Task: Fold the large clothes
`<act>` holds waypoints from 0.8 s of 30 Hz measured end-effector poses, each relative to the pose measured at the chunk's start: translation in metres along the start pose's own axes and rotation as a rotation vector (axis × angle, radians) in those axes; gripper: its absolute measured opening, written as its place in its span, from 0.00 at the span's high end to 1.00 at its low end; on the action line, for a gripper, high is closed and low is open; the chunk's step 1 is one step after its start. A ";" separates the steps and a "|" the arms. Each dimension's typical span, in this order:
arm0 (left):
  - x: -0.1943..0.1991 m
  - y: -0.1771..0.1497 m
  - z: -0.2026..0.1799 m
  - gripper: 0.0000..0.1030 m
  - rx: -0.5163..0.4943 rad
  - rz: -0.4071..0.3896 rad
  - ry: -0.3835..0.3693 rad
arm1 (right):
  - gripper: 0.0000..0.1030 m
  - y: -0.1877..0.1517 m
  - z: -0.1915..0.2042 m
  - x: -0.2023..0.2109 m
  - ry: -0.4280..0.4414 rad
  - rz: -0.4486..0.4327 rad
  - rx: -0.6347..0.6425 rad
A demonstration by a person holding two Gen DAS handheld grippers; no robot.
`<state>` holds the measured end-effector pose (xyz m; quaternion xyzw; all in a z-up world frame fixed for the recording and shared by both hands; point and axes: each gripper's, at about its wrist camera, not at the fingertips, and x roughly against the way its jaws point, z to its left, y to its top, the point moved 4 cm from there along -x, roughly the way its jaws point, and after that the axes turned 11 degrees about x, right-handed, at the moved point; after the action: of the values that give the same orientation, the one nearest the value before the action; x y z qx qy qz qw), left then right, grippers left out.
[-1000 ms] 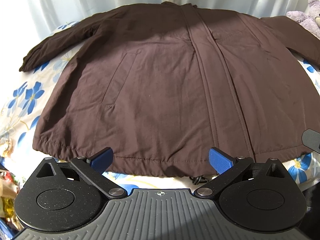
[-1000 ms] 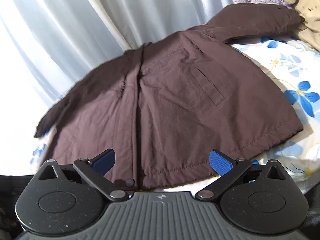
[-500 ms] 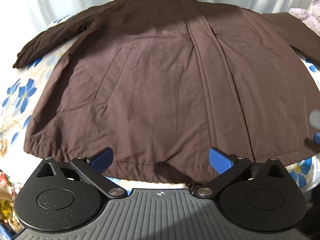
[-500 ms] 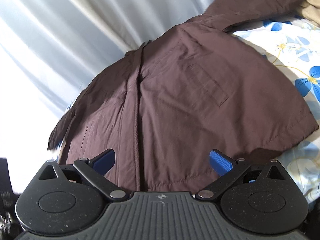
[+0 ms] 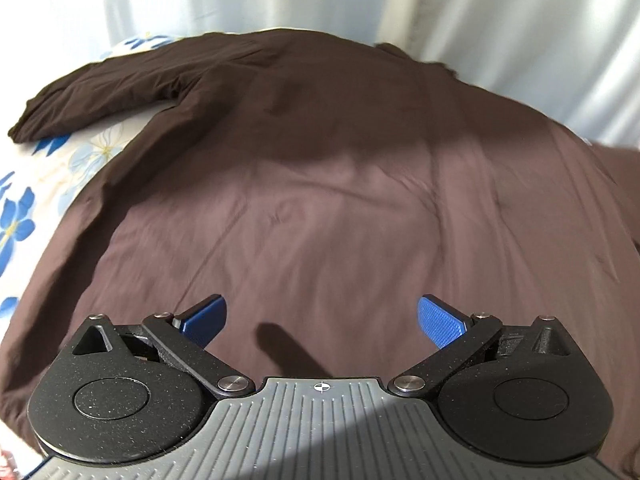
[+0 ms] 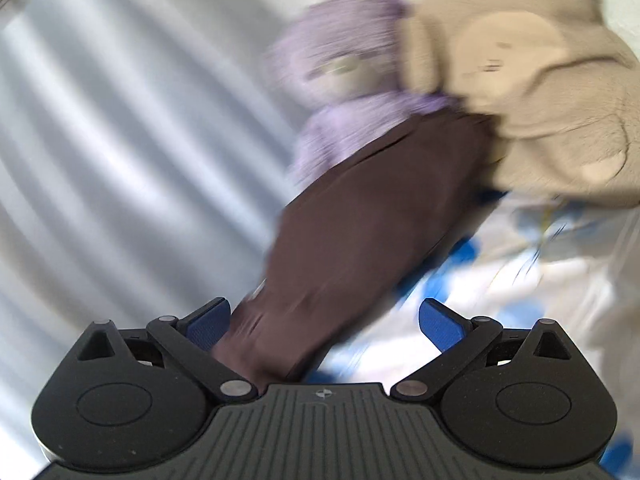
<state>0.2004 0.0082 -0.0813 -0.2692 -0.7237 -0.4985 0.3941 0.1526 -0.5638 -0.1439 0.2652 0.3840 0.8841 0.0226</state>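
Note:
A dark brown jacket (image 5: 320, 208) lies spread flat on a floral bedsheet (image 5: 24, 216), its left sleeve (image 5: 100, 92) stretched out to the far left. My left gripper (image 5: 320, 322) hovers open over the jacket's lower body, nothing between its blue pads. In the blurred right wrist view, the jacket's right sleeve (image 6: 360, 240) runs from near the camera toward the plush toys. My right gripper (image 6: 324, 324) is open above that sleeve, which passes by the left finger (image 6: 208, 324). Whether the fingers touch the cloth is unclear.
A purple plush toy (image 6: 344, 80) and a beige plush toy (image 6: 520, 88) sit at the sleeve's far end. Pale curtains (image 5: 320, 0) hang behind the bed. The sheet (image 6: 520, 264) shows to the right of the sleeve.
The left gripper has moved forward over the jacket's body, past the hem. The right gripper has swung right and forward, from the jacket's hem to over the right sleeve near the plush toys.

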 end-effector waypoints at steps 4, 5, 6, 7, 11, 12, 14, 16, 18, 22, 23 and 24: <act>-0.030 0.010 0.011 0.00 0.085 0.023 0.015 | 0.21 0.020 -0.050 -0.055 -0.033 -0.001 -0.184; -0.035 0.012 0.014 0.00 0.094 0.033 0.012 | 0.23 0.022 -0.057 -0.065 -0.037 0.006 -0.207; -0.038 0.012 0.016 0.00 0.094 0.032 0.012 | 0.27 0.024 -0.062 -0.076 -0.048 0.014 -0.223; -0.040 0.011 0.019 0.00 0.087 0.027 0.016 | 0.37 0.025 -0.067 -0.088 -0.058 0.021 -0.239; -0.044 0.010 0.024 0.00 0.055 0.030 0.011 | 0.55 0.025 -0.074 -0.106 -0.066 0.003 -0.332; -0.044 0.011 0.024 0.00 0.043 0.035 0.009 | 0.64 0.025 -0.074 -0.106 -0.046 -0.003 -0.357; -0.045 0.012 0.024 0.00 0.025 0.052 0.016 | 0.79 0.032 -0.064 -0.097 -0.016 -0.029 -0.361; -0.048 0.016 0.021 0.00 -0.003 0.077 0.025 | 0.87 0.048 -0.030 -0.079 -0.010 -0.080 -0.239; -0.050 0.022 0.018 0.00 -0.012 0.097 0.034 | 0.87 0.062 0.030 -0.058 0.025 -0.147 -0.038; -0.034 0.044 0.013 0.00 0.006 0.015 -0.031 | 0.83 0.043 0.179 -0.033 0.215 -0.141 0.407; -0.030 0.053 0.012 0.00 0.019 -0.011 -0.067 | 0.81 0.025 0.216 -0.032 0.248 -0.114 0.527; -0.027 0.062 0.011 0.00 0.035 -0.032 -0.103 | 0.75 0.002 0.250 -0.032 0.281 -0.085 0.647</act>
<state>0.2598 0.0411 -0.0745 -0.2763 -0.7557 -0.4775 0.3529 0.3014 -0.4065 -0.0159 0.1181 0.6543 0.7427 -0.0791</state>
